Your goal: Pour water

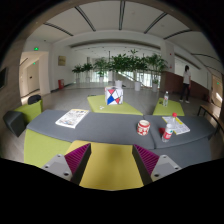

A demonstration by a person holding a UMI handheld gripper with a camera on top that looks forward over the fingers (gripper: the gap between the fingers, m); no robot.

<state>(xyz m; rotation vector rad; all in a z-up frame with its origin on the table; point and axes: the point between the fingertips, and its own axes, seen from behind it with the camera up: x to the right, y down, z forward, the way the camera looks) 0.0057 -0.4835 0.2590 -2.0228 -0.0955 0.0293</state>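
Two tool fingers [143, 160] apart, table edge [110, 143] ahead

near tabletop [105, 130] open, mug [144, 127] and bottles [168, 127] (right) obstruct

Gripper body, as seen from its own camera.
Two grey fingers [68, 162], each bearing a magenta pad on its inner face; pad surfaces carry a fine dotted texture.

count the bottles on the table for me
2. A clear bottle stands at the table's far side, ahead of the right jaw. A red-capped bottle stands nearer, right of the red and white mug. The gripper is open, holding nothing.
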